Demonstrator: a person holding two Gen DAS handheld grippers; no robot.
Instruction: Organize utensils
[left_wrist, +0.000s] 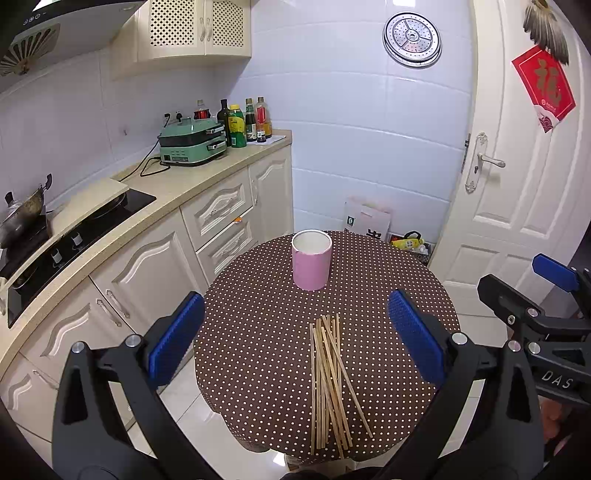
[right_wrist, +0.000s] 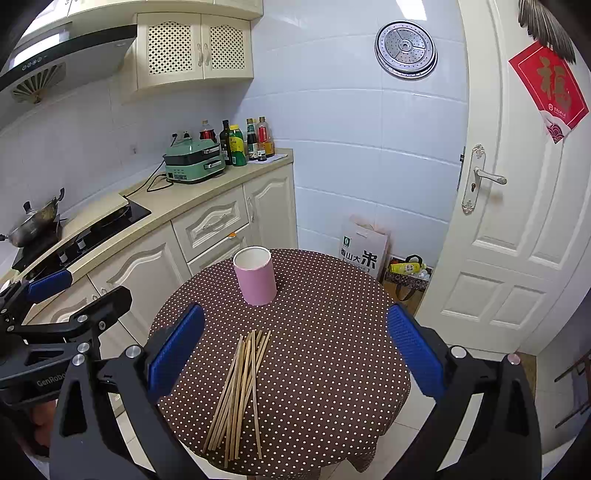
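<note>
the round surface (left_wrist: 258, 369), covered with a brown cloth in white dots, carries two kinds of item. a pink cylindrical holder (left_wrist: 311, 259) stands upright toward the far edge, its mouth open and its white interior holding nothing that can be seen. a loose pile of wooden chopsticks (left_wrist: 330, 380) lies flat on the near half, well apart from the holder, the sticks roughly parallel but crossing one another, with their near ends reaching close to the cloth's edge.

the left hand-held gripper (left_wrist: 295, 339) hovers above the near side of the surface, its blue-padded fingers (left_wrist: 177, 336) spread wide with nothing between them. the right hand-held gripper (right_wrist: 295, 347) is likewise spread wide and empty, held over the same near side; in its view the chopsticks (right_wrist: 240, 391) sit left of centre and the holder (right_wrist: 255, 275) stands beyond them. each device shows at the margin of the other's view, side by side and apart. neither touches the chopsticks or the holder.

to the left runs a kitchen counter (left_wrist: 192, 177) with a green appliance (left_wrist: 192, 142) and a row of bottles (left_wrist: 245, 122). a white door (left_wrist: 517, 166) stands at right.
</note>
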